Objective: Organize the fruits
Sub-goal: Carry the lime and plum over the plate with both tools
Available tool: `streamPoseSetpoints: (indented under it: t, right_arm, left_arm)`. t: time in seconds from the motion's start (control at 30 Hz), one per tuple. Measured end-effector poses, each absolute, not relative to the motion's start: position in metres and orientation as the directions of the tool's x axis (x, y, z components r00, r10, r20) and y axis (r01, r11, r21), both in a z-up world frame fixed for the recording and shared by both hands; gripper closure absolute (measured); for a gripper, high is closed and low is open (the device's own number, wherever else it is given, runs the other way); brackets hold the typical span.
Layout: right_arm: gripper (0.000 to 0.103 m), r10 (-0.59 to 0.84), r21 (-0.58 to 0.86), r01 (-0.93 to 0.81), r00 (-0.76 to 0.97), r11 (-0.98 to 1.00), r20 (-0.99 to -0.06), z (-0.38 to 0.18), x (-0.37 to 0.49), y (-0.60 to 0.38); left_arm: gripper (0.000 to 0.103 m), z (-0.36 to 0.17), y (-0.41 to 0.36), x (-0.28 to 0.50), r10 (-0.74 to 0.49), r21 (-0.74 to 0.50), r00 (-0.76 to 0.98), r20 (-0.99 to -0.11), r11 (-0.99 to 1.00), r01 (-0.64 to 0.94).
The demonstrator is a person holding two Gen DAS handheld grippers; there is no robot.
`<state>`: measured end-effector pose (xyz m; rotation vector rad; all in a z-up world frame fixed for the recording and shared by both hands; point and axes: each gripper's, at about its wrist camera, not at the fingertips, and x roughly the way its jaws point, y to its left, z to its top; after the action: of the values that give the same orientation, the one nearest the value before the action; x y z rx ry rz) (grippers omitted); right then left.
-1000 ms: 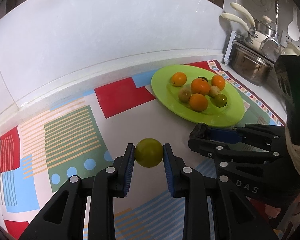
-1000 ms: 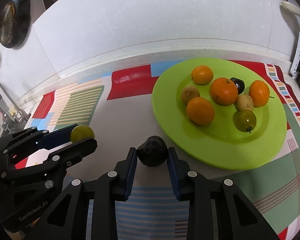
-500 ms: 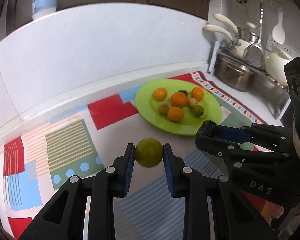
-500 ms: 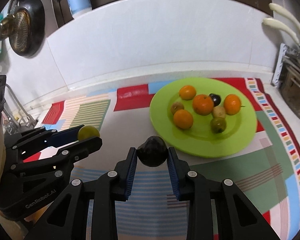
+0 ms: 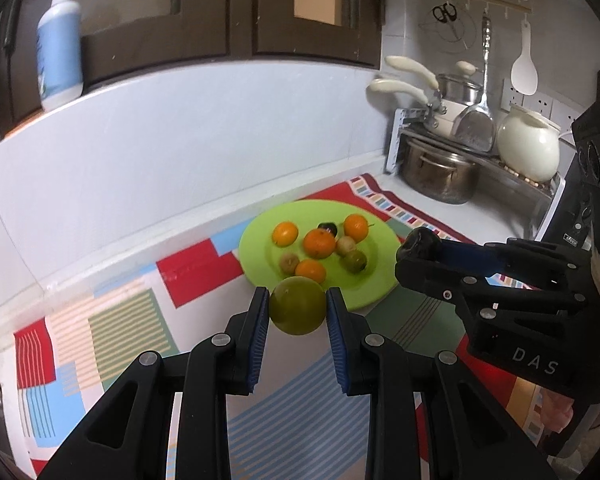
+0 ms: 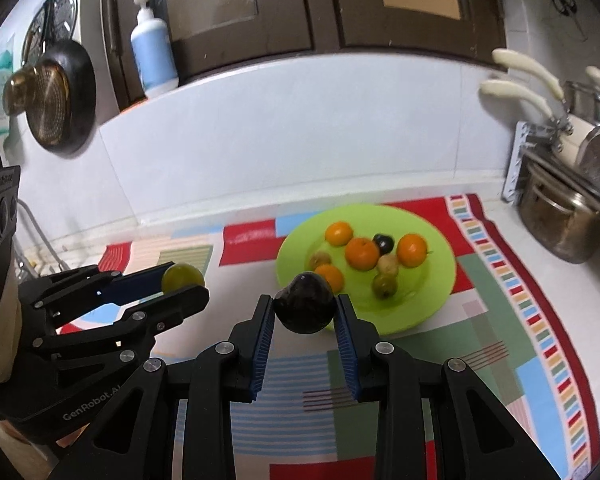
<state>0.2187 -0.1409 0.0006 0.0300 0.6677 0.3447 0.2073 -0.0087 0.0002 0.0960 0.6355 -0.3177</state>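
My left gripper (image 5: 298, 312) is shut on a round green fruit (image 5: 298, 305) and holds it high above the patterned mat. The same green fruit (image 6: 182, 276) shows in the right wrist view. My right gripper (image 6: 305, 314) is shut on a dark avocado (image 6: 305, 307), also held up in the air. The avocado (image 5: 418, 242) peeks from the right gripper in the left wrist view. A lime-green plate (image 5: 260, 240) lies on the mat beyond both grippers and holds several oranges (image 5: 319, 242) and small fruits. The plate (image 6: 440, 276) also shows in the right wrist view.
A colourful patterned mat (image 6: 496, 300) covers the counter. A rack with a steel pot (image 5: 436, 176), pans and a white kettle (image 5: 528, 150) stands at the right. A soap bottle (image 6: 154, 46) sits on the ledge, and a pan (image 6: 54, 100) hangs on the left wall.
Both grippers have risen and drawn back from the counter with their fruits held. The plate looks smaller and farther, and the cupboards and ledge have come into view.
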Motion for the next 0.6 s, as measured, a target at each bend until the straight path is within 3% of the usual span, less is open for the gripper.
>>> streamPoseSetpoints:
  t: [0.6]
  right_arm:
    - [0.071,0.253,0.119,-0.227,0.779,0.967,-0.573,0.020,0.251,-0.166]
  left_arm:
    - [0.074,0.021,-0.032,0.253,-0.281,0.013,0.770,-0.572,0.936,0.351]
